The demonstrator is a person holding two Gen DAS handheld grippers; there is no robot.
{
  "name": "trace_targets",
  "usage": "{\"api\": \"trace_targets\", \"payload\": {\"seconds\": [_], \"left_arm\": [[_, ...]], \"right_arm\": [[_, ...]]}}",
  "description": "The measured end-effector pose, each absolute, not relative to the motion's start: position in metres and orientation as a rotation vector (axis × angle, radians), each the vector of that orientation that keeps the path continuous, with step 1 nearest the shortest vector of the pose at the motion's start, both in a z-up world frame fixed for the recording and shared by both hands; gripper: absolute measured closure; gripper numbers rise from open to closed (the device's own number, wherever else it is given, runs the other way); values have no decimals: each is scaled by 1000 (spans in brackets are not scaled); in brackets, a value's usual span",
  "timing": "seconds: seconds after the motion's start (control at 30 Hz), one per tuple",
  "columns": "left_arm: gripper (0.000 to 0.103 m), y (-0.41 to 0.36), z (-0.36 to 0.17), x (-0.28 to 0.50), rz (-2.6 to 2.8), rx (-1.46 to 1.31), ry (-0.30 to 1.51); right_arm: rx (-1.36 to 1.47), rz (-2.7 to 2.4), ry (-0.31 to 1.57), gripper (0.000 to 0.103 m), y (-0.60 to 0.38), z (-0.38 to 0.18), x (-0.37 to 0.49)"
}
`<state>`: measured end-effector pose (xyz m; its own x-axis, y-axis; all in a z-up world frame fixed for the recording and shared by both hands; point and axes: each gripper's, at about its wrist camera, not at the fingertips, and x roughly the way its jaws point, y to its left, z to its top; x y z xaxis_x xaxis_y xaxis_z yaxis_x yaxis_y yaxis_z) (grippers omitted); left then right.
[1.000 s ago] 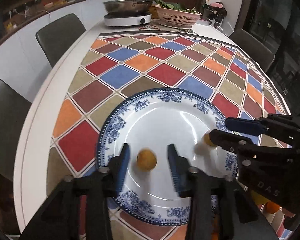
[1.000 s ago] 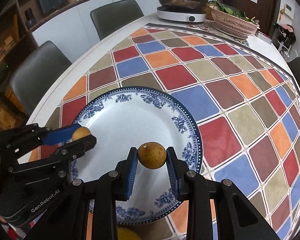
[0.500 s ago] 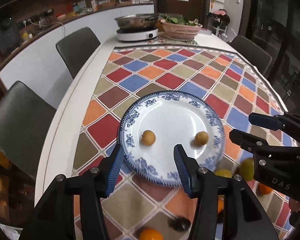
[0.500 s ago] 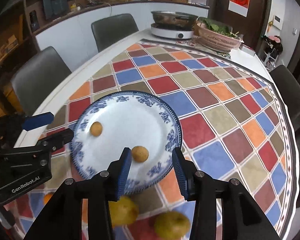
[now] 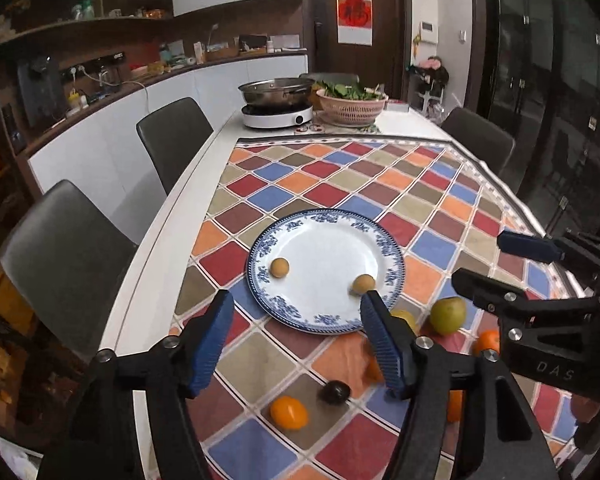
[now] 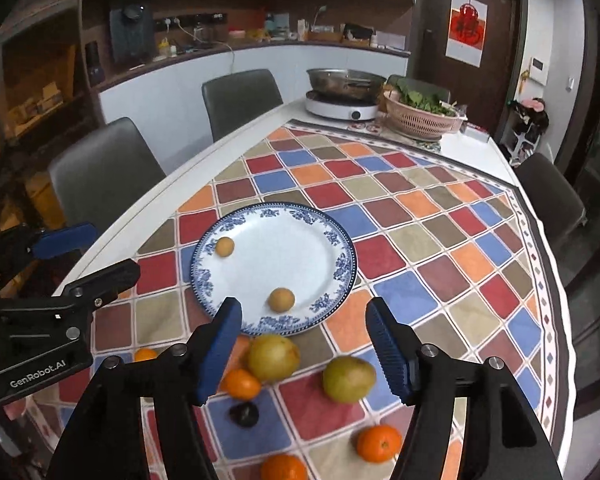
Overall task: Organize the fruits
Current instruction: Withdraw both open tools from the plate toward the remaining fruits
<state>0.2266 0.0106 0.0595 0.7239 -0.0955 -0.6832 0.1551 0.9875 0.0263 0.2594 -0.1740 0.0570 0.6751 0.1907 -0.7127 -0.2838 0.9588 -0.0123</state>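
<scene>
1. Blue-and-white plate [image 5: 394, 268] sits on the checkered cloth [image 5: 340, 168] covering the tabletop [image 5: 204, 168], with two small tan fruits on it: one toward the plate's left [image 5: 279, 268], one near its right front rim [image 5: 363, 283]

2. Left hand-held gripper [image 5: 296, 334] hangs above and short of the plate's near edge, jaws opening, about halfway apart, nothing between them. The left tan fruit is ahead of it and well clear of the blue pads

3. Right hand-held gripper [image 6: 302, 342] is the same deal: jaws opening, roughly half spread, nothing gripped. The nearer tan fruit [image 6: 281, 299] lies on the plate just beyond the fingertips, not touching them

4. Loose stuff on the cloth in front of the plate, seen from the right wrist: two yellow-green pears [image 6: 273, 357] [image 6: 349, 379], the first one right by the plate rim, a few oranges [image 6: 242, 384] [image 6: 378, 443] and a dark little fruit [image 6: 244, 414] below the right gripper's jaws

5. From the left wrist view an orange [image 5: 289, 412] lies on the cloth under the open jaws, well apart from the plate

6. Far end has a pan on a cooker [image 5: 277, 114] and a pink basket of greens [image 5: 352, 106]
</scene>
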Motion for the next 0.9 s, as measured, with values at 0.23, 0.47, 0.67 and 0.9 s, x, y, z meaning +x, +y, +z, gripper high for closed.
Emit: {"api": "trace_targets", "payload": {"seconds": [0.23, 0.47, 0.67, 0.9], "left_arm": [[34, 11, 64, 190, -146, 71, 720], [29, 19, 56, 155, -122, 72, 711], [27, 26, 40, 135, -105, 60, 732], [27, 32, 19, 127, -114, 60, 784]], "right_arm": [[-118, 286, 755, 38, -173, 67, 222], [-153, 265, 727, 38, -169, 65, 188], [-157, 261, 737, 38, -166, 52, 165], [-155, 292, 796, 38, -157, 31, 155]]}}
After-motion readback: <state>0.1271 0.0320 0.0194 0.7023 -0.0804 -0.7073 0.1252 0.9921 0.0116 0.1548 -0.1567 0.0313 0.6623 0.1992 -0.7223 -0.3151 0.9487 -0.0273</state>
